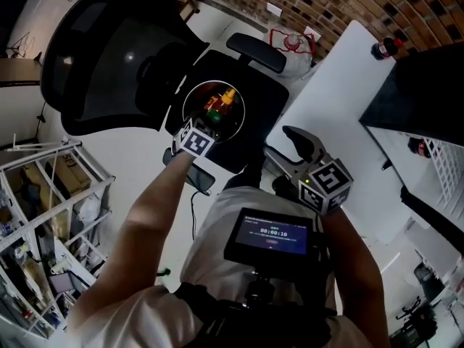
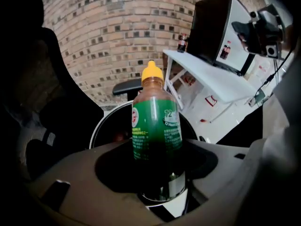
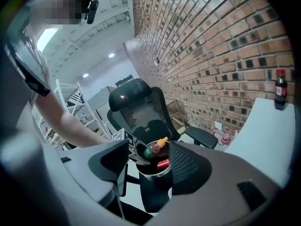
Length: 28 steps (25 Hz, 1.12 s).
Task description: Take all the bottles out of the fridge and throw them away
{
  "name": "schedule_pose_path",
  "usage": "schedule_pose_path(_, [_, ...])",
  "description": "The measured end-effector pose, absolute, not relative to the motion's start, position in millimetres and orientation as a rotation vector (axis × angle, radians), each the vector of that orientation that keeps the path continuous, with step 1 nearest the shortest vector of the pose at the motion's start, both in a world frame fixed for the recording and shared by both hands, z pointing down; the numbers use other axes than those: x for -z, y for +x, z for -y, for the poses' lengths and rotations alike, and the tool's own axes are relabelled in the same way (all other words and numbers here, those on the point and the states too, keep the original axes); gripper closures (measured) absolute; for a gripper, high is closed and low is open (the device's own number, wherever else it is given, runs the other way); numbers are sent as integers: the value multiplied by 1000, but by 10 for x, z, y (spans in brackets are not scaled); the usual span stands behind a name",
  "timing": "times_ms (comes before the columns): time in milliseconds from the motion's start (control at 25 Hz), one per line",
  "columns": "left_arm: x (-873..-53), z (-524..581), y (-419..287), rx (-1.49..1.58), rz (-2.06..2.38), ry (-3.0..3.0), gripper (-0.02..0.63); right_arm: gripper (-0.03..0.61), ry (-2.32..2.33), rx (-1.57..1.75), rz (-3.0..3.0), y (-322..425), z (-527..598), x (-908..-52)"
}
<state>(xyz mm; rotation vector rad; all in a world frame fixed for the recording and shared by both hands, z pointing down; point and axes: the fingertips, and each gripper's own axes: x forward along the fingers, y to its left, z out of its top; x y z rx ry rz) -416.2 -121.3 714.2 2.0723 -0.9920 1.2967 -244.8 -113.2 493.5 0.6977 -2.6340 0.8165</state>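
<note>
Left tongs (image 2: 157, 175) spread wide, clamped on lower body of green-labelled bottle (image 2: 156, 126), which hangs over round bin (image 1: 188, 96) on office chair seat (image 1: 257, 85). Right tongs (image 3: 143, 161) apart, empty.

Likely release step: centre bottle over opening, lower close, then open so it clears rim.

Bottle: smooth plastic, dark liquid, yellow conical cap, glossy label. Bin: dark interior, shiny metal rim, red-labelled item (image 3: 162, 163) inside.

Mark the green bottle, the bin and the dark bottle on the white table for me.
green bottle (image 2: 156, 126): left gripper view, on its green label.
bin (image 3: 151, 174): right gripper view, on its metal wall.
dark bottle (image 3: 280, 95): right gripper view, on its body.
</note>
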Motion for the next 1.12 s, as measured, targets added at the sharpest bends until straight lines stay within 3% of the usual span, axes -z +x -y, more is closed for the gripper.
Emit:
schedule_pose_path(840, [-8867,1001,-4400,-1648,490,1437,328,301,1075,-1059,2345,-1625,876,-5416])
schedule_pose_path(1120, [-8968,1004,-4315,-1678,481,1467,305,301,1139,-1061,2322,-1442,828,-5490])
